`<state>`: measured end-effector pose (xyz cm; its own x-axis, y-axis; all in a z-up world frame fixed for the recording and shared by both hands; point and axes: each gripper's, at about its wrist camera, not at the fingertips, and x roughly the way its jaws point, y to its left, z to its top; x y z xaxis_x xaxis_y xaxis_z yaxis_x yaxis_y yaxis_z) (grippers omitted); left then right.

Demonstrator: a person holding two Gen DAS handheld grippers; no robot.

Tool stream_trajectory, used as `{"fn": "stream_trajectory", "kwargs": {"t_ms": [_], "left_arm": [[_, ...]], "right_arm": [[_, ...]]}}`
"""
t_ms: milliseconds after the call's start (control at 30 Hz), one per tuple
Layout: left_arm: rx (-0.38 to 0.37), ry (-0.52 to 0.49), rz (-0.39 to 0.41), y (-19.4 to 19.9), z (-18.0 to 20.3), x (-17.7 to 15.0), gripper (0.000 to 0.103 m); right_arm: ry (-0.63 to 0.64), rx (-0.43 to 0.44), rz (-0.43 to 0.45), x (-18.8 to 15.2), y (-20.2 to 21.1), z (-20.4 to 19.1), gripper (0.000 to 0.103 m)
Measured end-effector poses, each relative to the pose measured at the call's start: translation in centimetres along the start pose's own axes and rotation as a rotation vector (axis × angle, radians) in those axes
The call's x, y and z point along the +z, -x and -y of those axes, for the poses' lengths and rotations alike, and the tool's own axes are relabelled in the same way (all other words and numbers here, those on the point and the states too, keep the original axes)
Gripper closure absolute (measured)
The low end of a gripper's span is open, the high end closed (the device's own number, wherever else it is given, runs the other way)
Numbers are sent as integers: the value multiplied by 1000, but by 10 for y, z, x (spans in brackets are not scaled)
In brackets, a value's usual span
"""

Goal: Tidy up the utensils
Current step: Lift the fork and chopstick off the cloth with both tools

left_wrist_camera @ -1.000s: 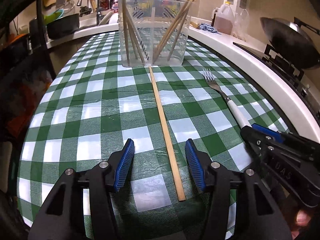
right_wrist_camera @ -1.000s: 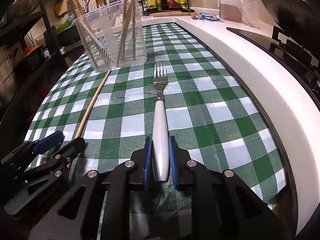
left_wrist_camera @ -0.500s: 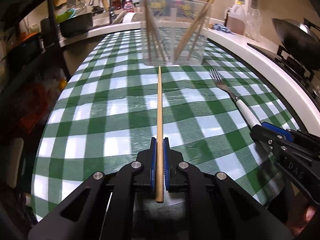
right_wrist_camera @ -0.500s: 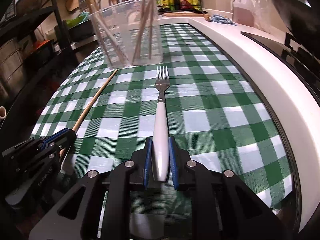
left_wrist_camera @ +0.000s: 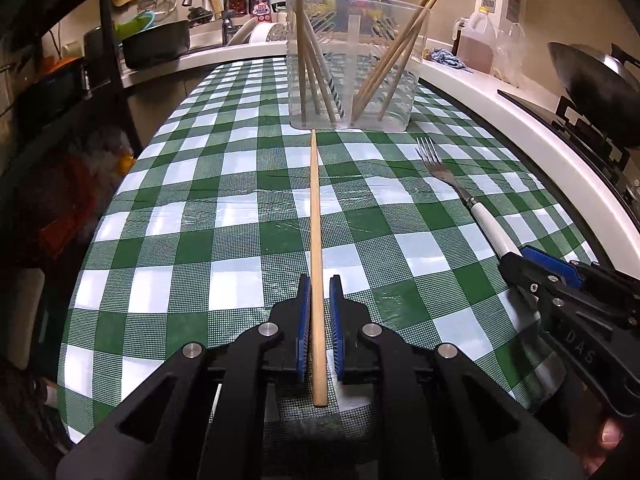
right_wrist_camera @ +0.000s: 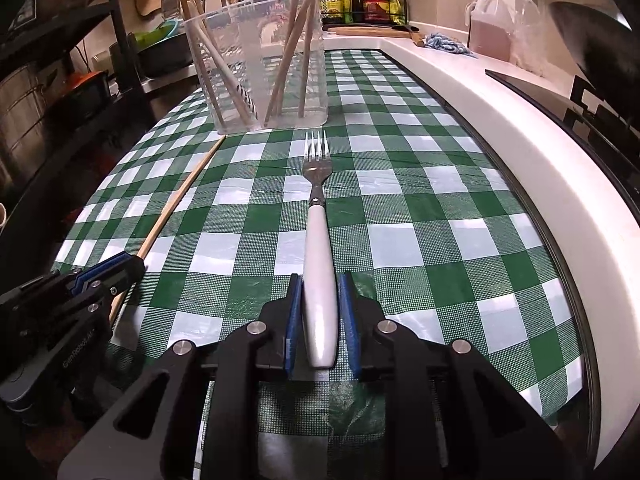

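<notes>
A wooden chopstick (left_wrist_camera: pixel 315 208) lies on the green checked tablecloth (left_wrist_camera: pixel 224 168), its far tip near the clear plastic container (left_wrist_camera: pixel 352 20) that holds several chopsticks. My left gripper (left_wrist_camera: pixel 319 312) straddles its near end. The jaws are opening, and a thin gap shows beside the stick. A white-handled fork (right_wrist_camera: pixel 318 232) lies flat with its tines toward the container (right_wrist_camera: pixel 260 12). My right gripper (right_wrist_camera: pixel 320 312) brackets the handle's end. Its jaws are opening too, the pads just off the handle. Each gripper shows at the edge of the other's view.
A raised white counter edge (right_wrist_camera: pixel 500 128) runs along the right, with a stove and a dark wok (left_wrist_camera: pixel 592 76) beyond. A jug (left_wrist_camera: pixel 476 44) and a blue cloth (right_wrist_camera: pixel 448 42) sit at the back. A sink, pots and dark shelving (left_wrist_camera: pixel 60 80) stand to the left.
My left gripper closed from wide open onto the chopstick, straightening it, and has since eased slightly. My right gripper's pads, tight on the fork handle before, have loosened a little.
</notes>
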<state>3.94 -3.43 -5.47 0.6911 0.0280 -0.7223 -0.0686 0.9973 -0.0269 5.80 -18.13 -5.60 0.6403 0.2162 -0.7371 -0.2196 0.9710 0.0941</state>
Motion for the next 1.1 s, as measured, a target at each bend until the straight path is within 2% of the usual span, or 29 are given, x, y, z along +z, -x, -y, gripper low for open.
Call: {"fn": "stream_trajectory", "kwargs": {"t_ms": [733,1100], "left_arm": [[11,-27,4,1,3,1,96],[8,-36,56,18,1,2,96]], "right_arm": [[-2,-7,9,4,5,2,85],[3,-22,48,4,26,0,85]]}}
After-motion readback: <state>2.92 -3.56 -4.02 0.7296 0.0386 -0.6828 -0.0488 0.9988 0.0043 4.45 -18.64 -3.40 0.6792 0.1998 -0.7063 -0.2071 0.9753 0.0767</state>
